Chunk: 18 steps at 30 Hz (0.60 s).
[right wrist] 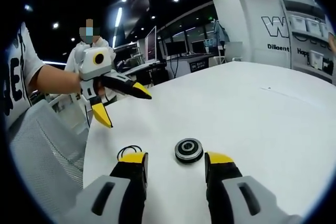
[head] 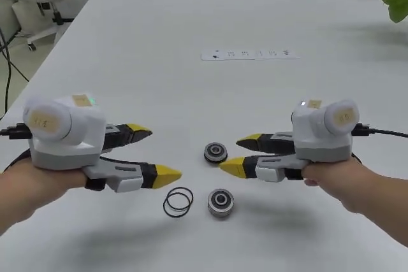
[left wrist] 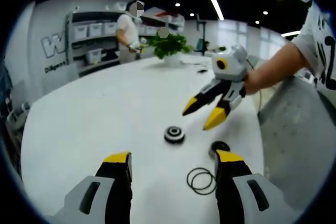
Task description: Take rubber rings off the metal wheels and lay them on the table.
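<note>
Noting, head view: far wheel (head: 215, 152) sits between left gripper (head: 160, 153) and right gripper (head: 233, 153), each with jaws apart, holding nothing. Near wheel (head: 220, 201) and two loose rubber rings (head: 178, 201) lie on the table (head: 191, 81), nearer the person than the far wheel.
Left gripper view: far wheel ahead, beyond the jaws.
Right gripper view: far wheel just past the tips.
Judgement: rings light, stretchy; wheels stiff, likely to slide. Pinch the rim band.

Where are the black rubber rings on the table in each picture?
Head view: rubber rings bottom centre, left of the nearer wheel.
Left gripper view: rings low, right of centre, by one jaw tip.
Right gripper view: rings low left, peeking over a jaw tip.
Shared landmark: the farther metal wheel, near the middle in all three.
</note>
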Each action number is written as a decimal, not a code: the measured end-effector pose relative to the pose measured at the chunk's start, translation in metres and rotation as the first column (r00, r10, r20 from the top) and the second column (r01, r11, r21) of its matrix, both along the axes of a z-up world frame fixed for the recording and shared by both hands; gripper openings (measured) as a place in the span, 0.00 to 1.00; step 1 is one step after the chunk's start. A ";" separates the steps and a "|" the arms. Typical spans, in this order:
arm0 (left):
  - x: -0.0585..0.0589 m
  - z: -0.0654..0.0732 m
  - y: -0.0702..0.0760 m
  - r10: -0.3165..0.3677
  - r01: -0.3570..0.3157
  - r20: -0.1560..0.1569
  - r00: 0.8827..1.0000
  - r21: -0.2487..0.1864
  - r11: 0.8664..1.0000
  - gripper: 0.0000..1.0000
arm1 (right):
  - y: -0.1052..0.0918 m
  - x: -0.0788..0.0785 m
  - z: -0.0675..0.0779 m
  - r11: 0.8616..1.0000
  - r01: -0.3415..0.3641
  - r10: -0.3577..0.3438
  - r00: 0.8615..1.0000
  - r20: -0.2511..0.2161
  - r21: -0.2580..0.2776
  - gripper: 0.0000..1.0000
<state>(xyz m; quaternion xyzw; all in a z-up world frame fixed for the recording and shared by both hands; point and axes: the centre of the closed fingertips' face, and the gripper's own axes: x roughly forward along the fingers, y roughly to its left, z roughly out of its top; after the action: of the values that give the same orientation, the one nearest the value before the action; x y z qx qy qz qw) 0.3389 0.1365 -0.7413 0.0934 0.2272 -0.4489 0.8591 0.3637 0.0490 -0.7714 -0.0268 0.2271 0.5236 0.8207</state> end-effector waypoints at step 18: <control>0.018 -0.012 -0.028 -0.025 0.025 -0.026 0.999 -0.016 1.000 0.59 | 0.000 0.014 -0.019 1.000 0.012 -0.012 1.000 -0.004 -0.021 0.33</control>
<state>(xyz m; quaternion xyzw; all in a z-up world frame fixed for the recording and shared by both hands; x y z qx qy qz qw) 0.3566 0.1088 -0.7536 0.0835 0.2336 -0.4627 0.8511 0.3773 0.0492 -0.7906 -0.0330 0.2342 0.5165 0.8230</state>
